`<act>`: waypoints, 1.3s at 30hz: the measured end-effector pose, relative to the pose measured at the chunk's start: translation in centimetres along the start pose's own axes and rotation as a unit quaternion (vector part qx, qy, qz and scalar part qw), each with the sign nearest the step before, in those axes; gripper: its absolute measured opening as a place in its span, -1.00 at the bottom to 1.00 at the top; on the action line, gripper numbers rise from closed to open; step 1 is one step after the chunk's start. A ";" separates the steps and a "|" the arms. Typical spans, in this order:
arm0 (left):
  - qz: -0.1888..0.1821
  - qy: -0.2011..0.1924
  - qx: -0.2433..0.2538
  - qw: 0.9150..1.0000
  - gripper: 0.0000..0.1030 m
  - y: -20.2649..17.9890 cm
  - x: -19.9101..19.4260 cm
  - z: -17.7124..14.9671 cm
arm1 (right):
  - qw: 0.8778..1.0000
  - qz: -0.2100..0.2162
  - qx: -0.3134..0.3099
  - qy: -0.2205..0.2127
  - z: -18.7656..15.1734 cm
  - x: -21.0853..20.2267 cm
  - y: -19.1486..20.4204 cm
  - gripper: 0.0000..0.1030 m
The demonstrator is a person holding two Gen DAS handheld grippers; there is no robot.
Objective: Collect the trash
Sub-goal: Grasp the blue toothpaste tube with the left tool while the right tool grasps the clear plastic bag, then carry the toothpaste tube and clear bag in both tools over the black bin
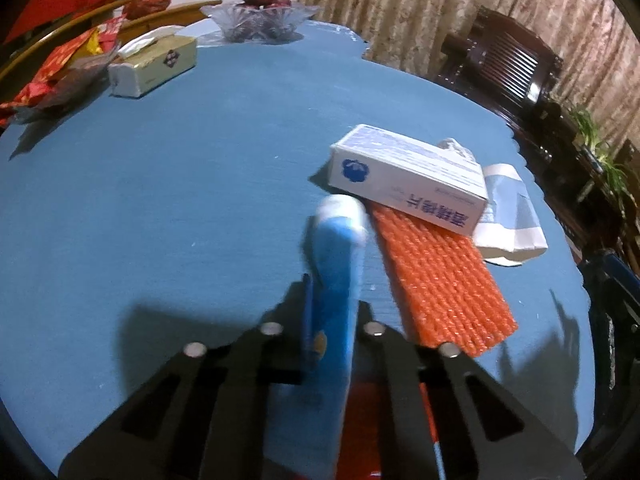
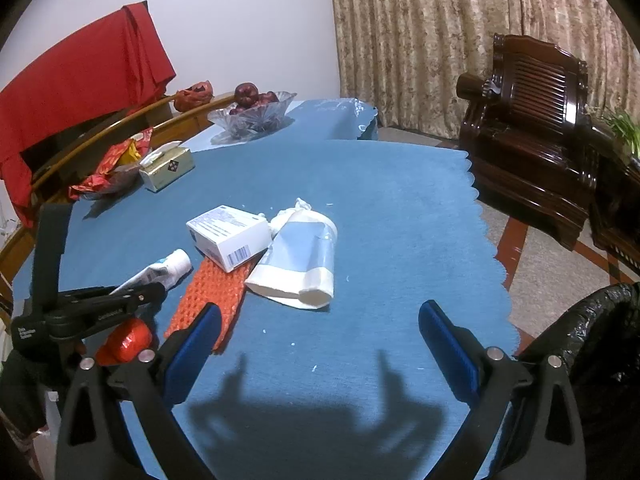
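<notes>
Left wrist view: the left gripper (image 1: 334, 320) has its black fingers clamped on a soft blue-and-white tube (image 1: 340, 264), which points toward 12 o'clock (blurred). At 2 o'clock from the tube lies a flat strip of orange foam netting (image 1: 436, 276), ribbed and bumpy. A white cardboard box (image 1: 404, 178) rests on the netting's far end, partly covering a crumpled white pouch (image 1: 508, 220) at 3 o'clock. All sit on a matte blue tablecloth (image 1: 180, 200). At 10 o'clock stands a tissue box (image 1: 154, 66); at 12 o'clock, a cut-glass bowl (image 1: 262, 20).

Right wrist view: the right gripper (image 2: 320, 336) hovers with its blue-padded fingers spread wide, nothing between them. The trash pile lies at 12 o'clock, the tube at 10 o'clock, pinched by the other gripper. A bin lined with crinkled black plastic (image 2: 600, 340) stands at 3 o'clock.
</notes>
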State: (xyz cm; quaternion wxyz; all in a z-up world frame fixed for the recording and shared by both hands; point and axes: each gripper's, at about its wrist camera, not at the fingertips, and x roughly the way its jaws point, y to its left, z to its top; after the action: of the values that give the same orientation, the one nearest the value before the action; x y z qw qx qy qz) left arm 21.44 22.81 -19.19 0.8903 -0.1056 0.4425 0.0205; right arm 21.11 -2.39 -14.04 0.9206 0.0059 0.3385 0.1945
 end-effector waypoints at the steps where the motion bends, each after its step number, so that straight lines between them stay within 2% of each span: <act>1: 0.001 -0.003 0.006 1.000 -0.96 -0.2 -0.1 0.0 | 1.000 0.000 0.000 0.001 0.0 0.1 0.0 0.87; 15: -0.005 -0.040 -0.004 0.999 -0.97 0.1 -1.6 0.3 | 1.000 -0.001 0.000 0.013 1.5 3.7 0.1 0.74; 28: -0.005 -0.069 -0.002 0.998 -0.97 -0.9 -1.6 1.3 | 0.998 -0.007 0.000 0.068 1.8 8.5 -0.8 0.24; 33: -0.007 -0.072 0.003 0.997 -0.97 -1.6 -1.6 1.3 | 0.996 0.009 0.003 0.083 1.4 9.2 -0.9 -0.25; 34: -0.007 -0.073 0.005 0.997 -0.97 -1.8 -1.7 1.3 | 0.996 0.014 0.002 0.083 1.4 9.1 -0.8 -0.46; 35: -0.007 -0.073 0.006 0.997 -0.97 -1.8 -1.7 1.3 | 0.996 0.017 0.002 0.084 1.4 9.0 -0.8 -0.57; 39: -0.008 -0.074 0.009 0.997 -0.97 -2.4 -1.9 1.3 | 0.997 0.023 0.007 0.074 1.6 8.2 -1.0 -0.72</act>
State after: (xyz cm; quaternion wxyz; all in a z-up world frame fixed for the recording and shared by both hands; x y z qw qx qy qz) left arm 21.61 20.88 -16.56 0.9218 -0.0992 0.3743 0.0169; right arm 28.17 -0.13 -18.02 0.8881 0.0060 0.4070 0.2134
